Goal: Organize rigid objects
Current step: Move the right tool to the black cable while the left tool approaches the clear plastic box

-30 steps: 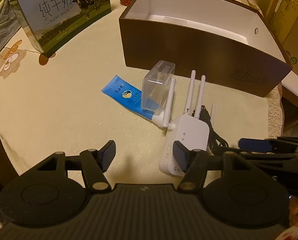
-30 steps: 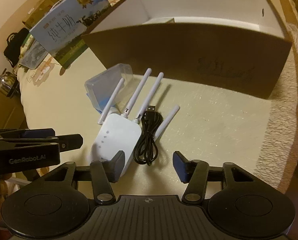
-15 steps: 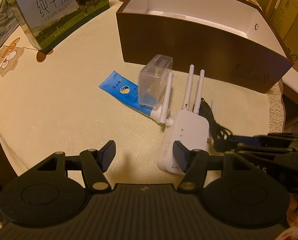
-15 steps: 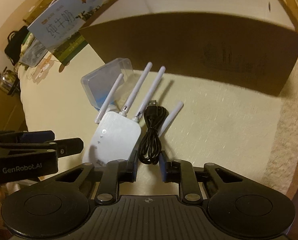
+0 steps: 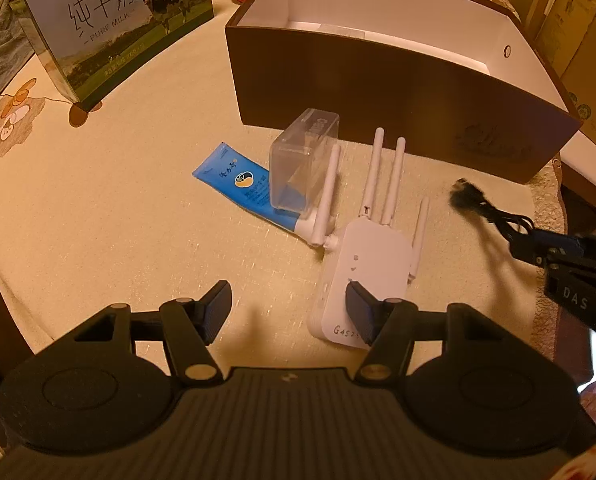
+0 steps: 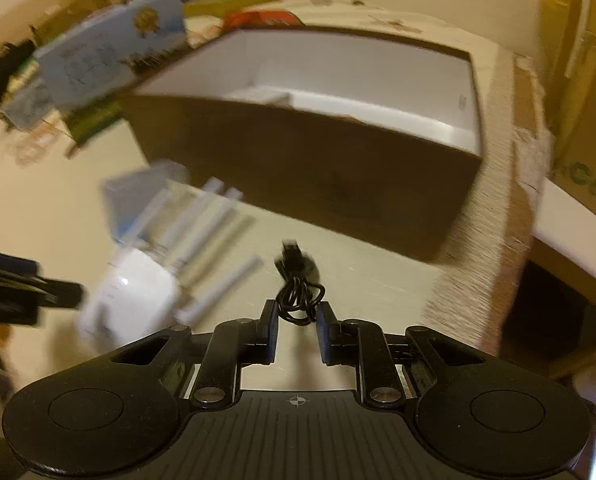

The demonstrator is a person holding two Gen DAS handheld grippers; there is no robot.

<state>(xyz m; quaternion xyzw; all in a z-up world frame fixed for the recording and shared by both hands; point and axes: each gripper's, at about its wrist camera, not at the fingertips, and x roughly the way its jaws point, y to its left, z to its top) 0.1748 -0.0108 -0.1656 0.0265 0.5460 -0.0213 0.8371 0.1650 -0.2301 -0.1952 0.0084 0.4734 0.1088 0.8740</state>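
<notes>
Lifted away from the router, the black cable now hangs in the right tool beside the brown box.

Right tool (image 6: 297, 316) is clamped on the coiled cable (image 6: 298, 292); it is light and limp, so a hold on the bundle is best. Left tool (image 5: 285, 308) stands apart over the desk (image 5: 97, 216), holding nothing. White router (image 5: 364, 276), stiff with thin antennas, is best taken by its body. Brown box (image 5: 378, 92) looks nearly empty; the clear case (image 5: 304, 160) lies on a blue tube (image 5: 237, 184).

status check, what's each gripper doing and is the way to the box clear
Right gripper shut on black cable, lifted off the cloth. Left gripper open, empty, over the white router. Brown box open ahead, nothing between it and the cable.
</notes>
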